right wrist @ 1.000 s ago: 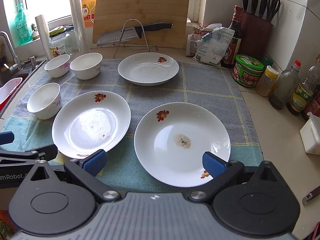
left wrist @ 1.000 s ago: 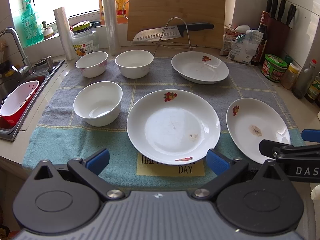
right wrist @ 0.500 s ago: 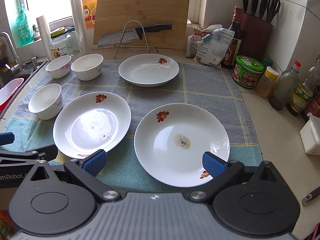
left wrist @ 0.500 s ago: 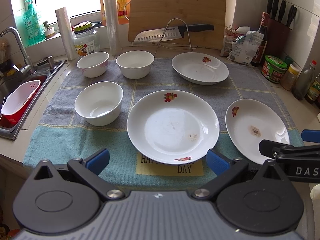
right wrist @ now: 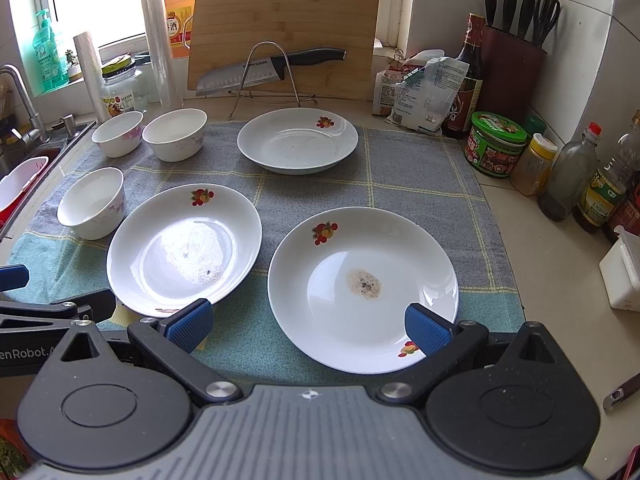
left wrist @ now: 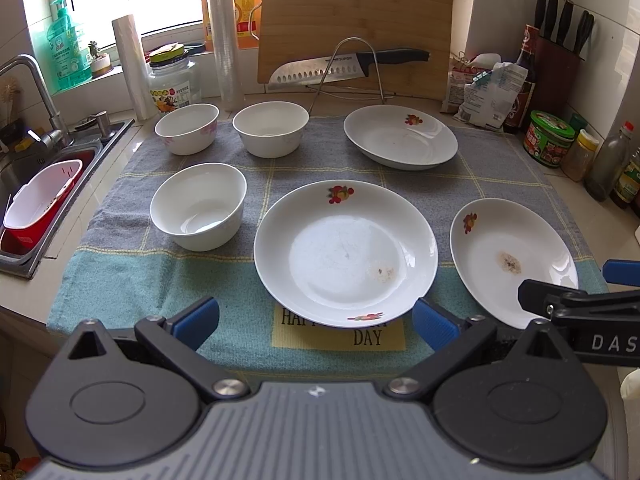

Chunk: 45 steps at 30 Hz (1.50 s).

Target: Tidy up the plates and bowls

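Note:
Three white plates with fruit prints lie on a grey and teal towel [left wrist: 496,184]: a middle plate [left wrist: 346,252], a right plate [left wrist: 512,256] with a brown stain, and a far plate [left wrist: 400,136]. Three white bowls stand at the left: a near bowl [left wrist: 198,206] and two far bowls [left wrist: 187,128] [left wrist: 271,128]. My left gripper [left wrist: 316,322] is open and empty, just short of the middle plate. My right gripper [right wrist: 306,324] is open and empty at the near rim of the stained plate [right wrist: 362,288].
A sink [left wrist: 36,184] with a red and white basket lies at the left. A cutting board [left wrist: 354,28], a knife on a wire rack [left wrist: 348,68], jars and bottles [right wrist: 568,184] line the back and right. A white box [right wrist: 624,268] stands at the right edge.
Both grippers have risen and drawn back very slightly; the dishes have not moved.

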Tool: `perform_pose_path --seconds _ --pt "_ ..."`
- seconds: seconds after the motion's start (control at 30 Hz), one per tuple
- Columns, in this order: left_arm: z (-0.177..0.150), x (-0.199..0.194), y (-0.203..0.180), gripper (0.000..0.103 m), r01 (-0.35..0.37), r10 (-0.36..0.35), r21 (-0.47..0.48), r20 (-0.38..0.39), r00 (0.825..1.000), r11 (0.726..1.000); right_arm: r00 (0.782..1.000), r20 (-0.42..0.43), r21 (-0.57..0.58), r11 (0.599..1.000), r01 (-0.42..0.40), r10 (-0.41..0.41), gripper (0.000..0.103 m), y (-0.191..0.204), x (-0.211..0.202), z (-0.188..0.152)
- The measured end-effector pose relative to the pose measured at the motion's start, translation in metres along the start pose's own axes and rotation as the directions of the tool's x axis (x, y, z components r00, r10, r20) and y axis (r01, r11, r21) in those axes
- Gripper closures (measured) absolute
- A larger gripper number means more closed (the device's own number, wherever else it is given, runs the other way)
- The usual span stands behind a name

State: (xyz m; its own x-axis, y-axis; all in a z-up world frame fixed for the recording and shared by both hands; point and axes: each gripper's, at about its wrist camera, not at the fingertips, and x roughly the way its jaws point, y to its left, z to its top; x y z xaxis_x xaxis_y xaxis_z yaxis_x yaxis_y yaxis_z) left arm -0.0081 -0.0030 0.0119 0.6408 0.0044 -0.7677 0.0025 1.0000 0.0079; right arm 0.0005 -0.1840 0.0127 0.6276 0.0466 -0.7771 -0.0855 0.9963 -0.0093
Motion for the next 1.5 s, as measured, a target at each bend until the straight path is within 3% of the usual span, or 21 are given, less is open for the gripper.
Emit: perform_pose_path --seconds 1.0,1.5 --pt "-0.002 -0.006 -0.004 0.001 0.007 -0.007 0.000 0.008 1.000 1.000 1.000 0.019 0.008 1.000 -0.003 0.002 0.000 -0.004 -0.008 -0.001" --pt "0.000 -0.006 -0.014 0.001 0.051 -0.051 0.005 0.044 0.998 0.999 0.993 0.092 -0.032 0.997 -0.066 0.069 0.000 -0.017 -0.014 -0.011"
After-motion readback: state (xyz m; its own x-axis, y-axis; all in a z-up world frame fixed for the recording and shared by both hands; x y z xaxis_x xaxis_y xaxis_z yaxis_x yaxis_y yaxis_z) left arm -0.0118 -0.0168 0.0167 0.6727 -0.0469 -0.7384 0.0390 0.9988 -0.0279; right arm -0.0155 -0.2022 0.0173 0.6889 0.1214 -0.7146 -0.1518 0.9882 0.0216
